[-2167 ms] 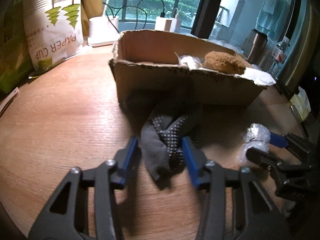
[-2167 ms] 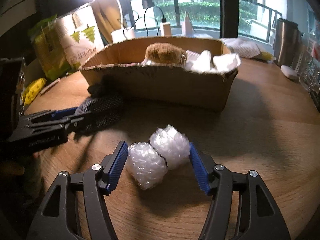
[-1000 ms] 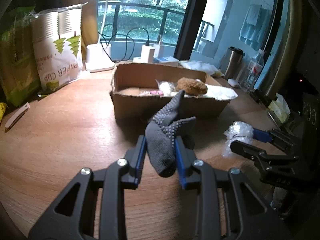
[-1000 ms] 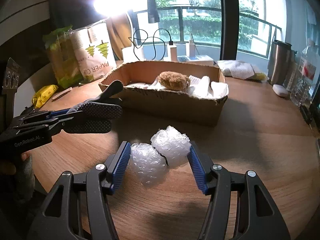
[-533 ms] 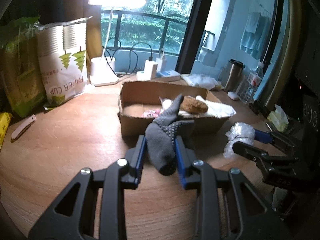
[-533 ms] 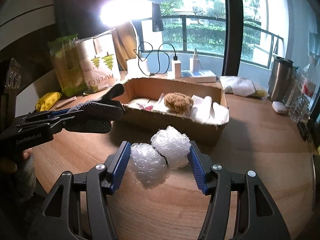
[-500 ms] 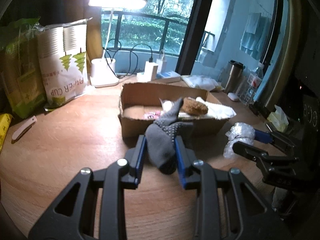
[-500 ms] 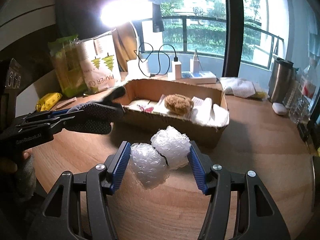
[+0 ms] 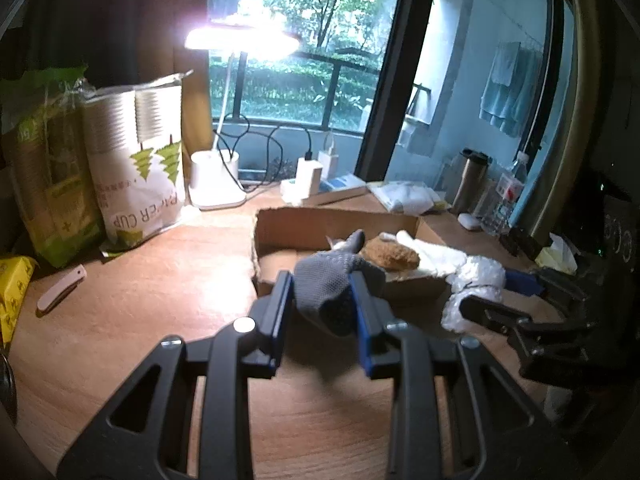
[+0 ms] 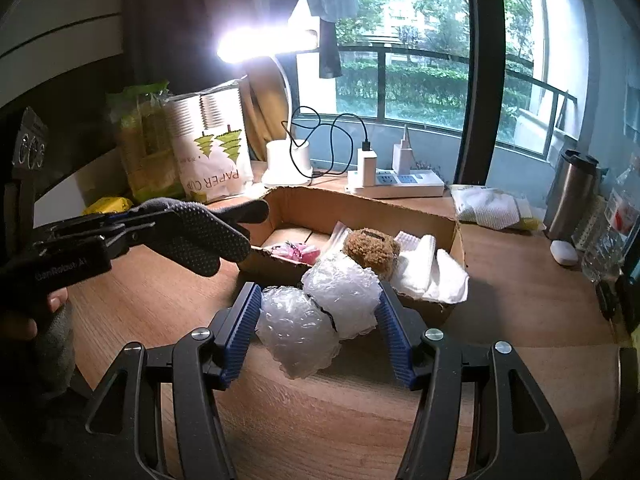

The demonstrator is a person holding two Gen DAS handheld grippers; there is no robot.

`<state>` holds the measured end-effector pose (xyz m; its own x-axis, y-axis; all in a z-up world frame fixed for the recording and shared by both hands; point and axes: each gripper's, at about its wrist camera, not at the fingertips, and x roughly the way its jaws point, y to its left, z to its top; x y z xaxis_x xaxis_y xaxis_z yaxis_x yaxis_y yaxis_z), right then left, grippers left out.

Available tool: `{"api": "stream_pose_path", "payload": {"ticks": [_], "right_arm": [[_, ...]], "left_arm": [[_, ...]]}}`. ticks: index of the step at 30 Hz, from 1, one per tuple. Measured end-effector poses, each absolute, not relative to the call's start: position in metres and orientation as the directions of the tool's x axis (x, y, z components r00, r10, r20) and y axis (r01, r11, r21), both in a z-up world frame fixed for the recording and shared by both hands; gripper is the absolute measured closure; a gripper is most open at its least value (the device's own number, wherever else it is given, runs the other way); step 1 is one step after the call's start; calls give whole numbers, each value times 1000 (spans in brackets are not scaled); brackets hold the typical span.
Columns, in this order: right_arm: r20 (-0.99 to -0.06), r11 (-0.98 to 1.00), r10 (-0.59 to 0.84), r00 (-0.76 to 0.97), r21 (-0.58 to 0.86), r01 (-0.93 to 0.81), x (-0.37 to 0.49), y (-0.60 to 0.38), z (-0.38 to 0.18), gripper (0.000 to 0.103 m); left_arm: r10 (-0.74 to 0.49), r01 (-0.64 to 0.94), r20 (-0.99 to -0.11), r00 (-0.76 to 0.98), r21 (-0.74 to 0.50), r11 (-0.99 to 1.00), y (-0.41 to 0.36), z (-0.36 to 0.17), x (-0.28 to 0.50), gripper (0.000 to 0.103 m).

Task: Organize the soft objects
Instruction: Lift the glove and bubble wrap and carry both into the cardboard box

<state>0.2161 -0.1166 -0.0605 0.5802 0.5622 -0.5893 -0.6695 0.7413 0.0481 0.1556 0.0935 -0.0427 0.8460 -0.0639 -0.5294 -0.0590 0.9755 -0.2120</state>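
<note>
My left gripper [image 9: 321, 298] is shut on a grey dotted glove [image 9: 326, 282] and holds it in the air above the near edge of the cardboard box [image 9: 320, 222]. The glove [image 10: 200, 234] and left gripper [image 10: 132, 226] also show at the left of the right wrist view. My right gripper [image 10: 318, 312] is shut on a bundle of bubble wrap [image 10: 320, 312], held in the air in front of the box [image 10: 360, 204]. The bubble wrap [image 9: 474, 284] also shows in the left wrist view. The box holds a brown fuzzy object [image 10: 370, 250], white cloth [image 10: 430, 274] and a pink item [image 10: 298, 250].
Behind the box stand a desk lamp base [image 10: 288, 164], a power strip with chargers [image 10: 394, 180] and paper cup bags [image 10: 210, 148]. A steel tumbler [image 10: 570, 196] and bottles stand at the right. A white knife-like item [image 9: 62, 290] and yellow pack [image 9: 12, 292] lie at the left.
Both grippers have risen higher above the table with their loads and moved toward the box. The glove now hangs over the box's near edge.
</note>
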Motion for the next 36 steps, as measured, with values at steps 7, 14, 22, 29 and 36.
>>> {"api": "stream_pose_path", "payload": {"ticks": [7,14,22,29,36], "right_arm": [[-580,739,564,588,37,-673,220,-114,-54,42],[-571,739,566,595,31,-673,229,-107,-49,42],[-567,735,569,596,24,-678,249,-92,-46,42],[-566,728,575,591,23,-685,269,-78,-47,42],[-577,721,577,578,29,-692,290,-65,-54,42]], "left_arm": [[-62,-50,-498,865,-208,977,95,-30,158,74],[-72,-38,-490,869,-211,977,100,-27,170,74],[-75,-32,-477,876,-214,976,109,-26,194,74],[-82,-31,-482,872,-221,975,115,-32,218,74],[-78,-49,-510,857,-231,972,121,-51,241,74]]}}
